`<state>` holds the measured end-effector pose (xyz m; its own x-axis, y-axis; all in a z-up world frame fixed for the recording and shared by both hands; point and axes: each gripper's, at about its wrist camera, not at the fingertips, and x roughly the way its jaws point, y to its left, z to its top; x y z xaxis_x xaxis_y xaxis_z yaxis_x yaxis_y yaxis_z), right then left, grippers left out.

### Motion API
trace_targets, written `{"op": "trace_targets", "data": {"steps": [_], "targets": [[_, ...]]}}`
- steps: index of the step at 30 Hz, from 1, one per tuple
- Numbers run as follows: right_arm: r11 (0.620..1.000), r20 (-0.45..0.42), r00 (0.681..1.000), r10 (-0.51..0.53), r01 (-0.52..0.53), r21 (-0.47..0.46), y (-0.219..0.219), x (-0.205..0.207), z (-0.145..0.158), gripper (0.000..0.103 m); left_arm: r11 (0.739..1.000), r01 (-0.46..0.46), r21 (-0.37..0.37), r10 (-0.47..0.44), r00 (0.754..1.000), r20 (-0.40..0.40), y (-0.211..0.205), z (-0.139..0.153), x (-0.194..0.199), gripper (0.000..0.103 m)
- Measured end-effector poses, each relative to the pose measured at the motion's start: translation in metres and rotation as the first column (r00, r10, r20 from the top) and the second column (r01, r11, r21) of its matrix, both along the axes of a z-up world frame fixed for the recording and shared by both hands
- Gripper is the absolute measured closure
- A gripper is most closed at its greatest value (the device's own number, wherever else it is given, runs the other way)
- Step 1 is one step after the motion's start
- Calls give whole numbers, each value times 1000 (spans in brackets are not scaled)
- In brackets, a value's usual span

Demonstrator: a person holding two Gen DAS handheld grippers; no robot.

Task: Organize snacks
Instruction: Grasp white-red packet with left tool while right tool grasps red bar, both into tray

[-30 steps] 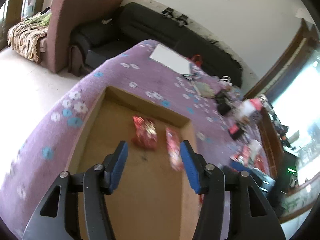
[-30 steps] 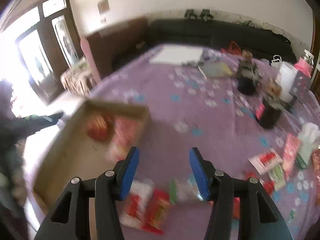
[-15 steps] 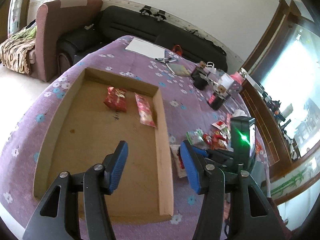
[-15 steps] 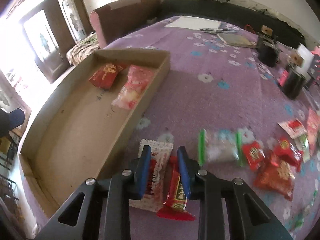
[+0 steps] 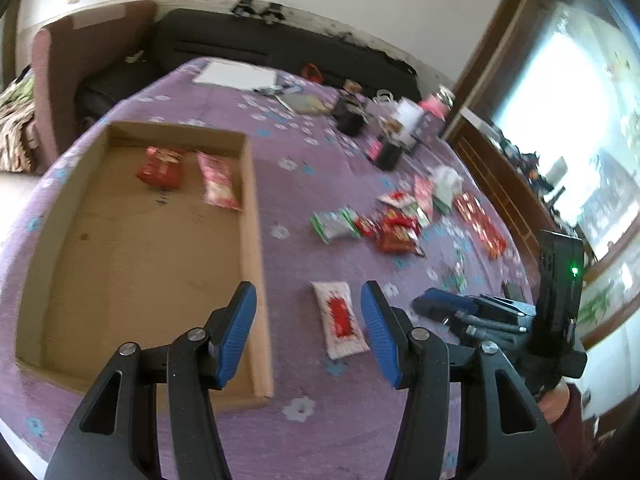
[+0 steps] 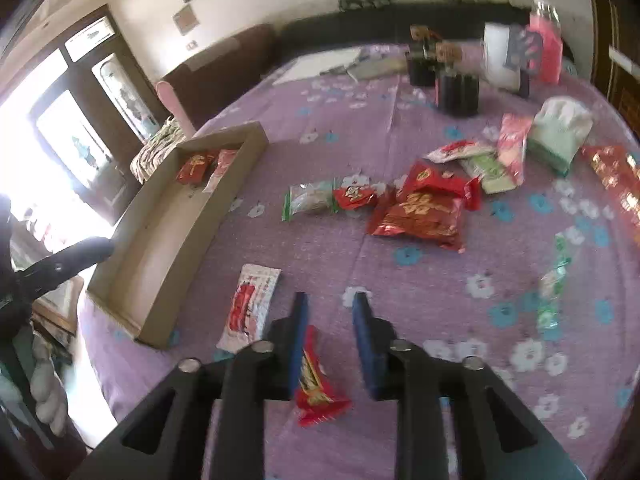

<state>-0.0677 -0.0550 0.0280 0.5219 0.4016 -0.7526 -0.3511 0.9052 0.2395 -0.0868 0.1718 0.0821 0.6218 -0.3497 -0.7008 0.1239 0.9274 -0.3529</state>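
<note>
A: Left wrist view first. State of the left gripper [image 5: 306, 330]?

B: Jaws spread wide, nothing between the pads. It hangs above the purple tablecloth [image 5: 304, 184]. The white packet with the red label [image 5: 340, 326] lies flat on the cloth, inside the gap but toward the right-hand pad, not touching either pad as far as I can tell.

A: And the cardboard tray [image 5: 256, 264]?

B: Left of the packet; its right wall runs up just beside the left-hand pad. Two snacks lie at its far end: a red packet [image 5: 160, 166] and a pink packet [image 5: 218, 186], side by side. The right gripper [image 5: 452, 306] enters low on the right; its jaws cannot be read from here.

A: Right wrist view.

B: Right gripper [image 6: 328, 338] jaws are only partly open, a narrow gap. A red and yellow wrapper [image 6: 316, 380] sits low between them, lying against the left-hand pad; its twisted end flares out below. Whether the other pad touches it, I cannot tell. The frame is blurred there.

A: Neighbours?

B: White packet [image 6: 250, 306] just left of the jaws, between them and the tray [image 6: 192, 236]. A loose snack pile [image 6: 420, 208] lies farther up the cloth, well apart.
</note>
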Motion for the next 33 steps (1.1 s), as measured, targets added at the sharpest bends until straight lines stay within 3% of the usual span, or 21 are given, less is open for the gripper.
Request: {"op": "trace_targets", "data": {"steps": [3,6,8,9,13,20,21,23,27,33], "targets": [[995,-16,996,85,-85,-54,17,-10,-14,60,999,34,-16,-35,998,-50,-17,-11,7,50],[983,0,994,112,-111,-149,34,-16,-30,57,999,54,1,-54,995,-86,-37,-21,13,50],[978,36,993,112,-103,-182,38,-22,-32,65,997,72,31,-68,991,-112,-50,-29,19,50],[975,43,994,97,-86,-205,37,-24,-31,84,996,77,44,-71,990,-123,-55,-32,21,50],[982,41,998,41,-33,-188,16,-25,-33,83,990,95,104,-79,986,-146,-74,-45,29,50],[989,45,999,-21,28,-147,-21,-32,-32,83,955,79,285,-38,989,-145,-94,-66,41,50],[989,43,999,-26,32,-142,-25,-33,-32,83,946,78,315,-38,991,-132,-97,-67,40,55],[990,43,998,-37,42,-131,-30,-34,-32,83,927,74,368,-42,995,-94,-104,-67,38,77],[991,42,998,-46,51,-122,-33,-34,-31,83,942,81,327,-50,994,-102,-103,-64,36,78],[994,55,997,-52,56,-89,-36,-37,-20,83,983,88,162,-76,994,-83,-75,-35,26,78]]}}
